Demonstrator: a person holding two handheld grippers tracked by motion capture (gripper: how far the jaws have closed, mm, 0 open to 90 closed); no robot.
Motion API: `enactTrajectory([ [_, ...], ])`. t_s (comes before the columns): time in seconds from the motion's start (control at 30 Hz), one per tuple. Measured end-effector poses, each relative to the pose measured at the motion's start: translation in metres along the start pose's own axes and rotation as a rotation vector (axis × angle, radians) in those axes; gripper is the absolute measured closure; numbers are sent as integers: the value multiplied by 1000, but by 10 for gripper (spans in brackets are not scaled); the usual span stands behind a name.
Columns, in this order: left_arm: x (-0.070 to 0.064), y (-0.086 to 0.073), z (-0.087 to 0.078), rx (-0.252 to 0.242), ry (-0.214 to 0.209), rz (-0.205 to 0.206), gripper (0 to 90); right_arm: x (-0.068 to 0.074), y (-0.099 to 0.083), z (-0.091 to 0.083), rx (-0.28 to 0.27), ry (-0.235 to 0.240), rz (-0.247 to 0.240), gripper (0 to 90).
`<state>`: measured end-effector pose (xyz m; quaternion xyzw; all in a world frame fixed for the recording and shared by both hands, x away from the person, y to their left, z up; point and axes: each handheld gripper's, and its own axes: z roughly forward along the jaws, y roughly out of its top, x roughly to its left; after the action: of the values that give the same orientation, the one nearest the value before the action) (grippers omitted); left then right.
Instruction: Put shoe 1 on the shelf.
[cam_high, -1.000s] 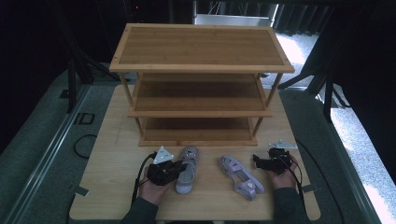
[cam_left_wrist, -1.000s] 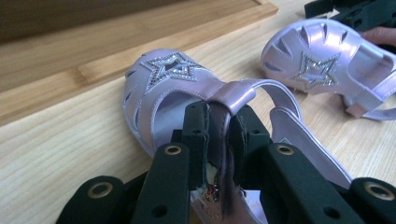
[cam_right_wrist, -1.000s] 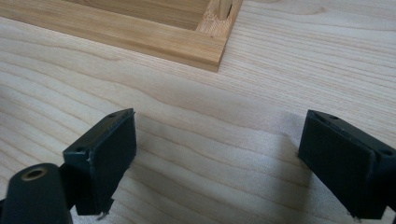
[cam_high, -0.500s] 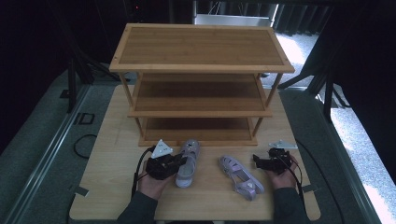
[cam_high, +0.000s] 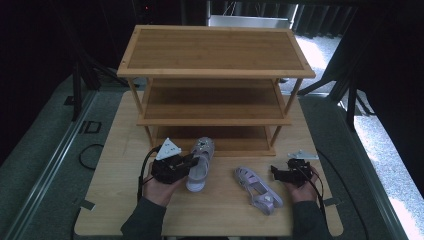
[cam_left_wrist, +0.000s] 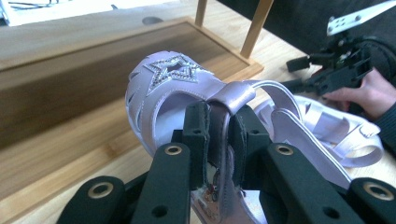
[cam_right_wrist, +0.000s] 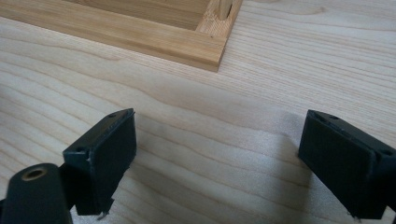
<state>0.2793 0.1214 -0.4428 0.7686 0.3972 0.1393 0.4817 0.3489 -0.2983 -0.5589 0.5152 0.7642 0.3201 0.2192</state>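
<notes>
Near the front edge of the surface (cam_high: 120, 200), toward its left side, the left gripper (cam_high: 194, 161) has its fingers (cam_left_wrist: 198, 135) clenched on the side strap of a lilac sandal with a star (cam_high: 201, 164). In the left gripper view the strap is pinched between the two pads and the star-decorated toe points toward the rack. The high view shows this sandal with its toe close to the rack's base; whether the sole touches the surface cannot be told.

Toward the front right, the right gripper (cam_high: 275, 173) is released: its fingers (cam_right_wrist: 105, 149) stand wide apart above bare wood. Between the two grippers, just beside the right one, a second lilac sandal (cam_high: 258, 190) lies flat on the surface.

Farther back, a three-tier wooden shoe rack (cam_high: 215, 75) stands in the middle of the surface, reaching toward its back edge.
</notes>
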Motion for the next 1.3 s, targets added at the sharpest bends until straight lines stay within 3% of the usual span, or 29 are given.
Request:
enactTrajectory([
  [0.4,-5,16,-17,-29,-8,-11,787,0,0,0,0,0,0,109],
  [1.3,-10,41,-37,-77,-11,11,797,0,0,0,0,0,0,109],
])
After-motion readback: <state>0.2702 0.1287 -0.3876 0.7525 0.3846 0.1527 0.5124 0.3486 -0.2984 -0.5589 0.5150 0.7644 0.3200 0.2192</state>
